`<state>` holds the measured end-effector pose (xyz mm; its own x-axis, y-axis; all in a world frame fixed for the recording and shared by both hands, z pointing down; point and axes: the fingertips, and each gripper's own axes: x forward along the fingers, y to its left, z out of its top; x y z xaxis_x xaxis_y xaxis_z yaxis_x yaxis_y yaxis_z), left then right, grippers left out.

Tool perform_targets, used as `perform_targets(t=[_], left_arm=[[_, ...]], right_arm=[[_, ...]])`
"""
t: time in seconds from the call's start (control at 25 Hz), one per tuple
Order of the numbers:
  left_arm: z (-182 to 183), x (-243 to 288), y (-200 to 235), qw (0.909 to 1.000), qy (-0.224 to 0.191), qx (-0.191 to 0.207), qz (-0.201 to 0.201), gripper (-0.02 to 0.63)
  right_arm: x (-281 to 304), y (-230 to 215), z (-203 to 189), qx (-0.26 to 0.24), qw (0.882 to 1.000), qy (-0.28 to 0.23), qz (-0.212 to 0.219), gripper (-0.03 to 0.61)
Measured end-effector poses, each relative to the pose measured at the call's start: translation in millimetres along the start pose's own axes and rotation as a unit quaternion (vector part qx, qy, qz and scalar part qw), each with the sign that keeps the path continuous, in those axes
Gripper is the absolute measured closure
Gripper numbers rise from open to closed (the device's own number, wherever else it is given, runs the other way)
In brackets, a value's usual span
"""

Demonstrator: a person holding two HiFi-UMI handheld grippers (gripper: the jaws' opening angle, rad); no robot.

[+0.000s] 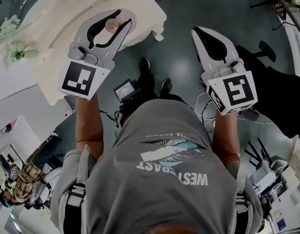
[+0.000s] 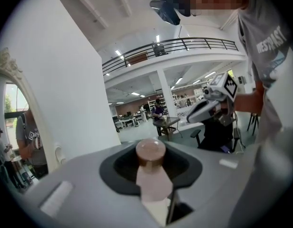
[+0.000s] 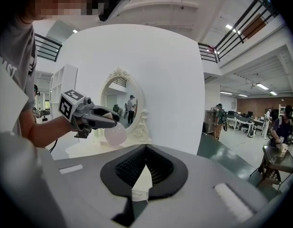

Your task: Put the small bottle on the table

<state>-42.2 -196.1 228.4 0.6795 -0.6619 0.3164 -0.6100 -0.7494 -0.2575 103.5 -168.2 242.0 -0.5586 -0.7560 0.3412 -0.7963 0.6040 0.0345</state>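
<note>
Small bottle [image 1: 112, 24], pale pink and round-bodied with a brown cap, is being held clear of the cream worktop [image 1: 43, 38], clamped between the left tool's [image 1: 118, 14] jaws. The right tool [image 1: 197, 31] is hanging with jaws together, holding nothing.

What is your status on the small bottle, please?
Left gripper shut on small bottle, over white table, not yet down. Right gripper shut, empty. Nothing seen in the way.
</note>
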Motion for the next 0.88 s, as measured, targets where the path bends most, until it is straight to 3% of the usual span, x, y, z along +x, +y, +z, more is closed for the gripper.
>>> perform_targets(t=[0.88], left_arm=[[-102,86,84,0.9978,0.034,-0.057,-0.004,0.5]], right_arm=[[112,-23,-41,0.018,0.997,0.075,0.026,0.575]])
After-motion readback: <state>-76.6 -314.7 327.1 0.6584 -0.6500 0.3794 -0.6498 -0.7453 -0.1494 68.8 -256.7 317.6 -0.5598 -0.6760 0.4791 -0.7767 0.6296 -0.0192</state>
